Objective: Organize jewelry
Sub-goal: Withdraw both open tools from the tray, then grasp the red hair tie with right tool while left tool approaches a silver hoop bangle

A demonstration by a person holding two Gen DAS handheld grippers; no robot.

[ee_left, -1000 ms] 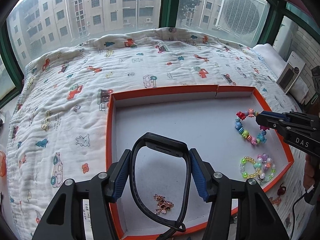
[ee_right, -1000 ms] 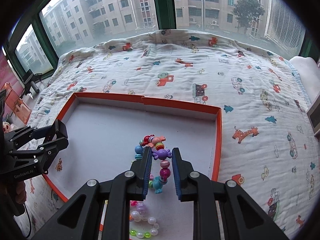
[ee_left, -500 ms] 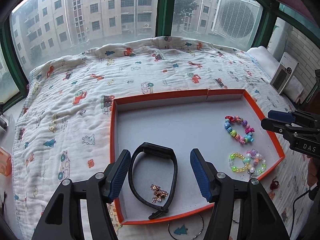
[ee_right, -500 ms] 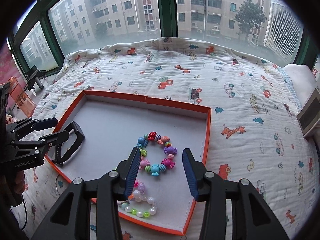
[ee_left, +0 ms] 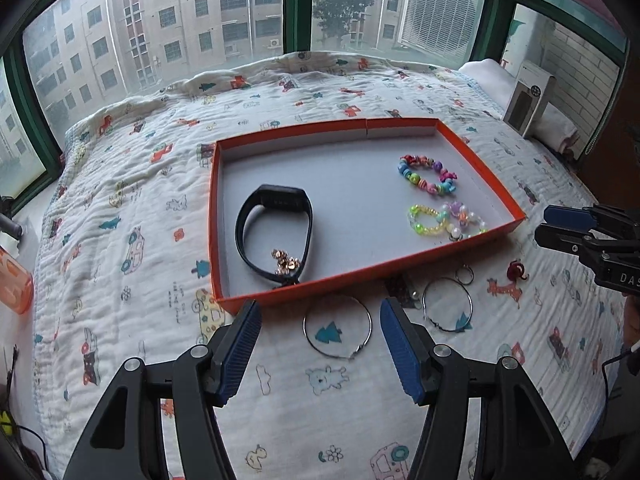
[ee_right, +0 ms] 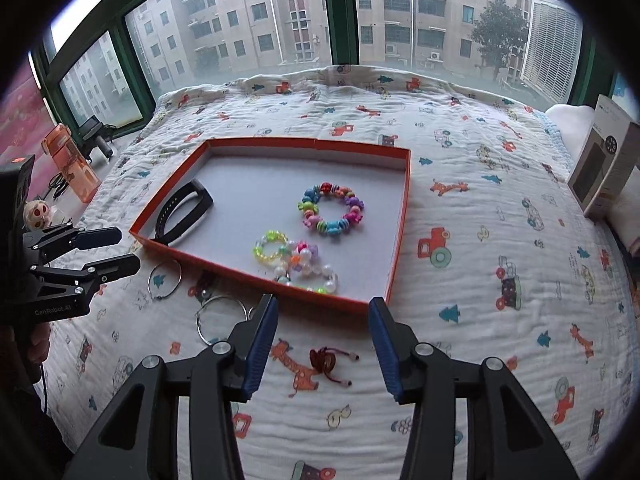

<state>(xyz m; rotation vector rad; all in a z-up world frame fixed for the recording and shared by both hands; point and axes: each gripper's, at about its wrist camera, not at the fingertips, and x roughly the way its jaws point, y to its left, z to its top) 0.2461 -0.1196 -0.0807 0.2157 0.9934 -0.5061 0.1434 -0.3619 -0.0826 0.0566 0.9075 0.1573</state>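
1. The shallow orange tray (ee_left: 482, 166), white inside, lies on the printed quilt (ee_left: 132, 216); it holds four pieces of jewelry.
2. A smooth black wristband (ee_left: 276, 236) lies by the tray's left wall; a small rose-gold trinket (ee_left: 285, 262) sits inside its loop.
3. A candy-coloured bead bracelet (ee_right: 331, 210) lies toward the right wall; a translucent green and pearl bead bracelet (ee_right: 294, 260) lies at the near edge.
4. Thin wire hoops (ee_left: 337, 331) and a dark red cord knot (ee_right: 324, 360) lie on the quilt before the tray.
5. The left gripper (ee_left: 320, 344) is released, empty; the right gripper (ee_right: 323, 344) has just been opening, nothing between its blue ribbed pads.
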